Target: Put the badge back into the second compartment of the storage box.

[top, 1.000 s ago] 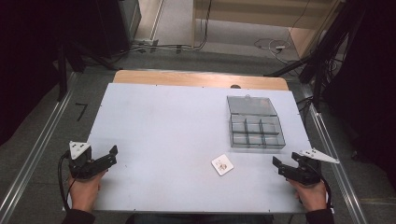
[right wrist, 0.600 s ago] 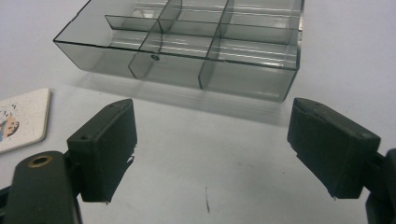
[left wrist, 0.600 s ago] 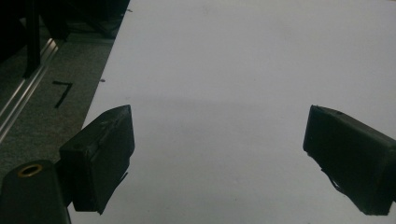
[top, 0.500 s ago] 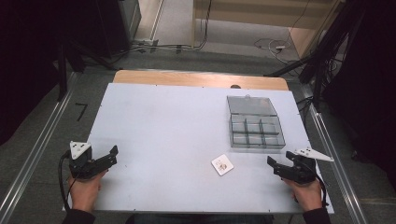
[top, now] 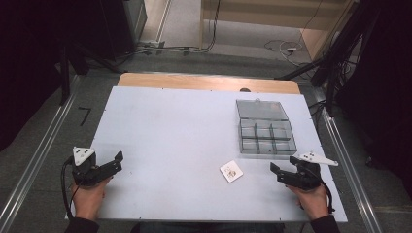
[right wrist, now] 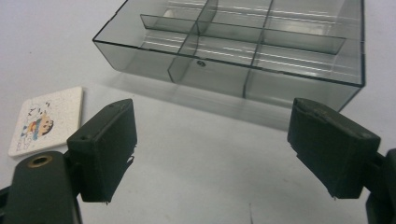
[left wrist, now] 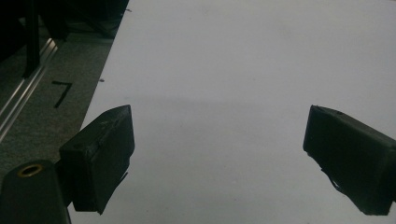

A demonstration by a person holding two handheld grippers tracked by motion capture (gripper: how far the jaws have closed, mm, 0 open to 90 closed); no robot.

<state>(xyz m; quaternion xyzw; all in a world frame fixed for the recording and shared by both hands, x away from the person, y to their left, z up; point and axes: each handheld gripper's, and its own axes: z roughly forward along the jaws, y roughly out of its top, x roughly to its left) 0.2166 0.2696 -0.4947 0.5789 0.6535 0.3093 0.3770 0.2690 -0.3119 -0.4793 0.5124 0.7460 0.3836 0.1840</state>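
White table (top: 175,141) first, broad and mostly bare. At about two o'clock from its middle, a smoky clear compartment box (top: 266,132), lid thrown back toward twelve, six cells apparently empty; in the right gripper view (right wrist: 243,51) sitting just ahead at twelve. Smaller: right gripper (top: 278,172) at the near right edge, jaws spread wide, nothing between the pads (right wrist: 105,149). Left gripper (top: 116,159) at the near left edge, likewise released and empty, aimed across bare tabletop (left wrist: 224,70). Smallest: a square white tile (top: 231,171) with a cartoon print, lying flat, near the box's front edge yet apart from it. From the right gripper, at roughly nine o'clock in the high view, ten o'clock along its own jaws (right wrist: 44,119). Well apart from the left gripper, so probably a job for the right hand, calling for a swing leftward. No long axis to speak of; edges skewed to the table's.
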